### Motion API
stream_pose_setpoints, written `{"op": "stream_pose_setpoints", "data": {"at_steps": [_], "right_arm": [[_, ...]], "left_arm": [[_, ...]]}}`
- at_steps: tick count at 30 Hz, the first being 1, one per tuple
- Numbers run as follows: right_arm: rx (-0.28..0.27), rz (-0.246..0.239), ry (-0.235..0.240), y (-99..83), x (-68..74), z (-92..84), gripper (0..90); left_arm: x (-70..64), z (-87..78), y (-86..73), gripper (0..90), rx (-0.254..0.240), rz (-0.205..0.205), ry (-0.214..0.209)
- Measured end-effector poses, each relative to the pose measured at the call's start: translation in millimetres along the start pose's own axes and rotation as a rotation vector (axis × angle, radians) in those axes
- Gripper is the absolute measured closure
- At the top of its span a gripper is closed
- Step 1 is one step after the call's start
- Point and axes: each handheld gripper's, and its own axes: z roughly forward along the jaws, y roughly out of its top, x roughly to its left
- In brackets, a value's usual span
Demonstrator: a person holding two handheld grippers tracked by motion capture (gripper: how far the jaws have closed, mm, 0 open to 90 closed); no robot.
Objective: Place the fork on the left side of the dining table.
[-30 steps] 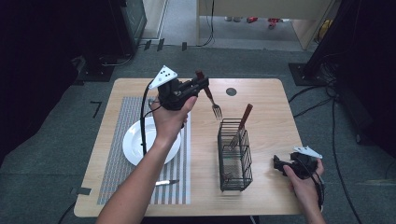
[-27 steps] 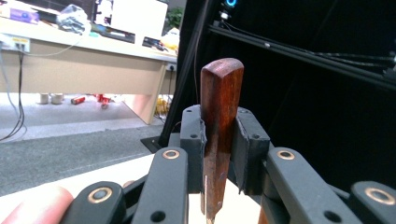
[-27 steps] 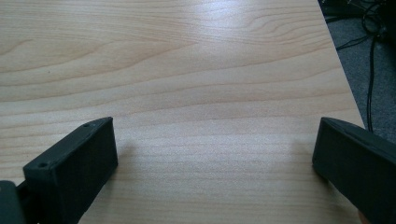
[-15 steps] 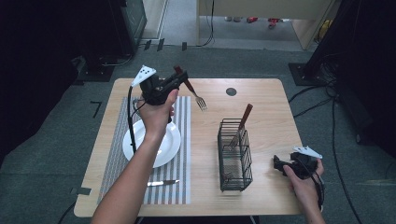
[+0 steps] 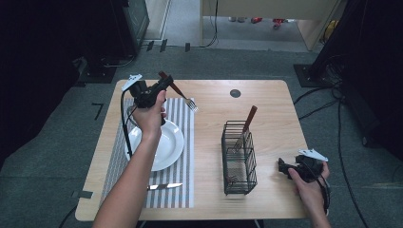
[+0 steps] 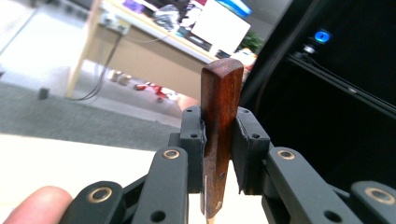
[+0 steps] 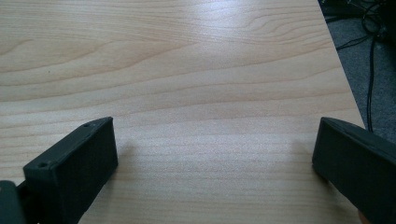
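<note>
My left gripper [image 5: 162, 85] is raised over the far left of the table, shut on the brown wooden handle of a fork [image 5: 183, 97]. The fork's metal tines point right and down over the striped placemat [image 5: 180, 156]. In the left gripper view the handle [image 6: 219, 140] stands clamped between the two jaws of the left gripper [image 6: 218, 154]. A white plate [image 5: 167, 145] lies on the placemat below my forearm. My right gripper [image 5: 283, 168] rests at the table's near right corner, open, with bare wood between its jaws [image 7: 215, 158].
A black wire cutlery basket [image 5: 239, 159] stands right of the placemat with a brown-handled utensil [image 5: 249, 118] upright in it. A knife [image 5: 164, 186] lies on the placemat's near edge. A dark round hole [image 5: 235, 93] marks the table's far side. Cables trail on the floor at right.
My left gripper has carried the fork leftward from above the basket to over the placemat's far end. The right gripper has stayed put.
</note>
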Motion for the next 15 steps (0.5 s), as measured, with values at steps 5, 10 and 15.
{"op": "stream_pose_setpoints", "data": {"at_steps": [5, 10, 15], "right_arm": [[0.000, 0.000, 0.000, 0.0, 0.0, 0.0, 0.0], [0.000, 0.000, 0.000, 0.0, 0.0, 0.0, 0.0], [0.000, 0.000, 0.000, 0.0, 0.0, 0.0, 0.0]], "left_arm": [[30.5, 1.7, -8.1, 77.2, -0.006, -0.108, 0.076], [61.7, 0.7, -16.6, 77.2, -0.024, -0.209, 0.155], [89.0, 0.9, -29.1, 77.2, -0.040, -0.322, 0.185]]}}
